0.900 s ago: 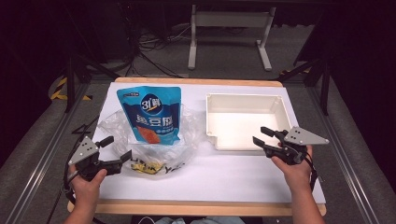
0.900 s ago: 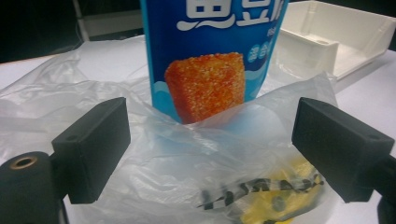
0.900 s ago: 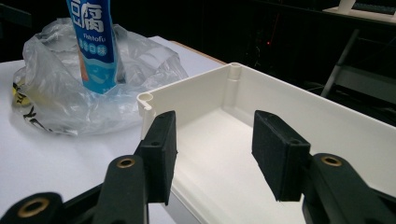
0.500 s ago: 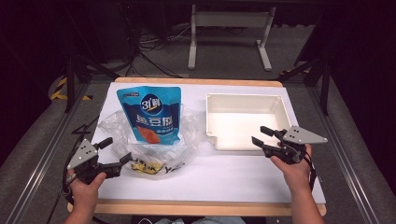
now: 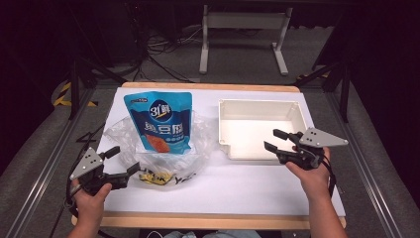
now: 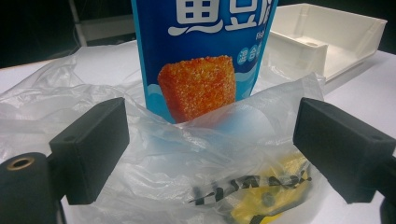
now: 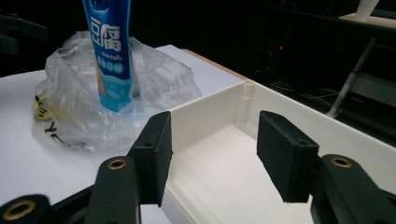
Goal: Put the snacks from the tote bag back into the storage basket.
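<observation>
A blue snack pouch (image 5: 161, 121) stands upright in a crumpled clear plastic bag (image 5: 198, 148) on the white table, left of centre. The bag also holds a yellow packet (image 5: 156, 177) near its front. My left gripper (image 5: 125, 159) is open at the bag's near-left side. In the left gripper view its jaws (image 6: 212, 135) straddle the bag's (image 6: 187, 154) front folds without pressing them, with the pouch (image 6: 205, 51) behind. My right gripper (image 5: 272, 139) is open and empty at the near right of a white tray (image 5: 257, 102). In the right gripper view its jaws (image 7: 215, 144) point over the tray's wall (image 7: 210, 112).
The tray is empty and sits at the table's right half. A wooden strip (image 5: 208, 220) edges the table on the near side. Beyond the far edge are a metal stand (image 5: 242, 22) and cables on a dark floor.
The left hand has drifted slightly toward the near-left corner. The right hand, bag, pouch and tray have not moved.
</observation>
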Action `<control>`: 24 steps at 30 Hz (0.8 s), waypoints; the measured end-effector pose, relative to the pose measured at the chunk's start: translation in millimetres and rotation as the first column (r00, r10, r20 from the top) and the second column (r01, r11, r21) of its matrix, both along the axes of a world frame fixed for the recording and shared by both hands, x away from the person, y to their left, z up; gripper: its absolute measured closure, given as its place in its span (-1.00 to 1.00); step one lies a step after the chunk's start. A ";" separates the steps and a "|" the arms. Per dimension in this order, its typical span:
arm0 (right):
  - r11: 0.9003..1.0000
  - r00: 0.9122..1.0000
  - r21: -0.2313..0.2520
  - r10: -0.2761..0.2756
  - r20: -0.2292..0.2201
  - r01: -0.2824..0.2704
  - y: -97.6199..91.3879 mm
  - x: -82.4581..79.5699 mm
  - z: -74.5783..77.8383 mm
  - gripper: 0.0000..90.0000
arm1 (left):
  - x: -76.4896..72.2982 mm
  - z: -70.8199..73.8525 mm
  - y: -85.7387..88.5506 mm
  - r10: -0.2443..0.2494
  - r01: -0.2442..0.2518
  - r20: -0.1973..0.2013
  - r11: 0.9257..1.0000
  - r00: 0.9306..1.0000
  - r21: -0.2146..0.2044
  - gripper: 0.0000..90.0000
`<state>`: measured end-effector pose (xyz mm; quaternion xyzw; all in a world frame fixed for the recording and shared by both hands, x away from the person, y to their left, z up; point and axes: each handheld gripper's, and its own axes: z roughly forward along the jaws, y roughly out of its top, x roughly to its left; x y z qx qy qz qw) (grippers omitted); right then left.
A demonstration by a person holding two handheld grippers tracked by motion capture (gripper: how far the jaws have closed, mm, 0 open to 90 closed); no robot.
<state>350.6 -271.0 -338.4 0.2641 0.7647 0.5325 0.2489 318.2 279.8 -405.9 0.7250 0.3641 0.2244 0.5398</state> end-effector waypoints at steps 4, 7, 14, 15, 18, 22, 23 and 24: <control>1.000 1.000 -0.009 0.021 0.010 -0.021 6.9 4.6 15.4 0.01 | -0.4 0.3 -0.2 -0.001 0.001 -0.001 1.000 1.000 0.000 -0.75; 0.999 0.999 -0.012 0.039 0.019 -0.039 11.2 7.4 26.4 -0.01 | -1.0 0.9 0.0 -0.007 0.007 -0.004 1.000 1.000 0.007 -0.75; 0.996 0.996 0.009 0.090 0.025 -0.090 15.7 11.9 48.5 -0.01 | -0.3 -0.1 -0.2 -0.020 0.020 0.003 1.000 1.000 0.001 -0.79; 0.996 0.995 0.009 0.093 0.023 -0.094 16.4 12.8 50.5 -0.01 | -0.3 0.0 -0.1 -0.019 0.019 0.003 1.000 1.000 0.001 -0.79; 0.995 0.994 0.001 0.104 0.025 -0.105 19.5 15.6 54.7 -0.02 | 0.1 -0.1 -0.1 -0.016 0.016 0.003 1.000 1.000 0.002 -0.79; 0.993 0.993 0.012 0.118 0.023 -0.118 25.7 21.3 58.6 -0.05 | 0.7 -0.6 -1.5 -0.019 0.019 0.002 1.000 1.000 0.009 -0.79; 0.992 0.992 0.010 0.124 0.020 -0.124 28.3 23.0 59.6 -0.05 | 0.5 -0.7 -1.9 -0.021 0.021 0.001 1.000 1.000 0.008 -0.79; 0.991 0.991 0.002 0.130 0.023 -0.130 32.5 25.4 60.7 -0.05 | 0.3 -0.7 -2.0 -0.020 0.020 0.001 1.000 1.000 0.012 -0.79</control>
